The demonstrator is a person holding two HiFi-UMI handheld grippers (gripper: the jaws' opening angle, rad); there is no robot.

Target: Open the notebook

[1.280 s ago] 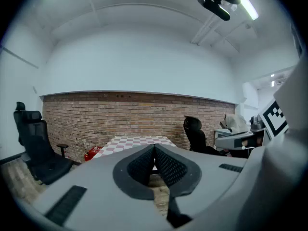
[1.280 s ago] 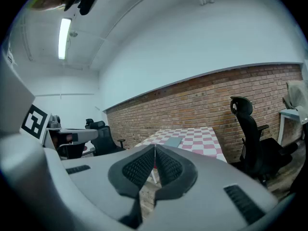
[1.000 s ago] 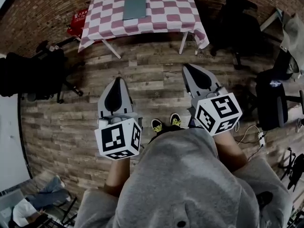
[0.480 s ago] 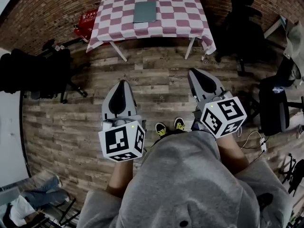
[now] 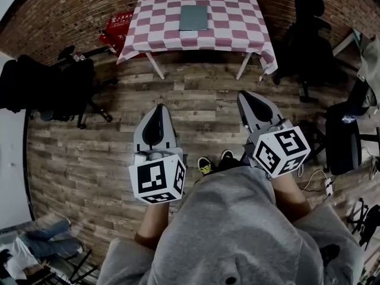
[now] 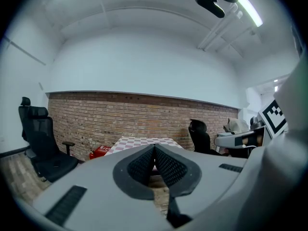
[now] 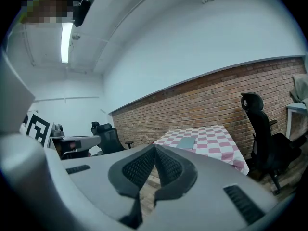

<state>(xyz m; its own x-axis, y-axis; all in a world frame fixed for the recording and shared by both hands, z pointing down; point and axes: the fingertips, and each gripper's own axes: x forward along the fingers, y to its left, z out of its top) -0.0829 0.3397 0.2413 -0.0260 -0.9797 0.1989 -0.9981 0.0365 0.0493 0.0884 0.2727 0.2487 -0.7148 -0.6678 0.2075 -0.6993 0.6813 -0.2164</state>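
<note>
A grey closed notebook (image 5: 194, 17) lies flat on a table with a red-and-white checked cloth (image 5: 231, 31) at the top of the head view; the right gripper view shows the notebook (image 7: 186, 142) too. My left gripper (image 5: 155, 108) and right gripper (image 5: 246, 95) hang over the wooden floor, well short of the table. Both are shut with nothing between their jaws. In the left gripper view the left gripper (image 6: 154, 147) points at the table (image 6: 130, 142).
Black office chairs stand right of the table (image 5: 309, 28) and at the left (image 5: 53, 88). A red box (image 5: 119, 25) sits on the floor by the table's left corner. A brick wall (image 6: 120, 117) runs behind. Cables (image 5: 323, 171) lie on the floor at the right.
The table and notebook have shifted rightward and slightly lower in the head view, and both grippers have moved forward toward it, still shut.
</note>
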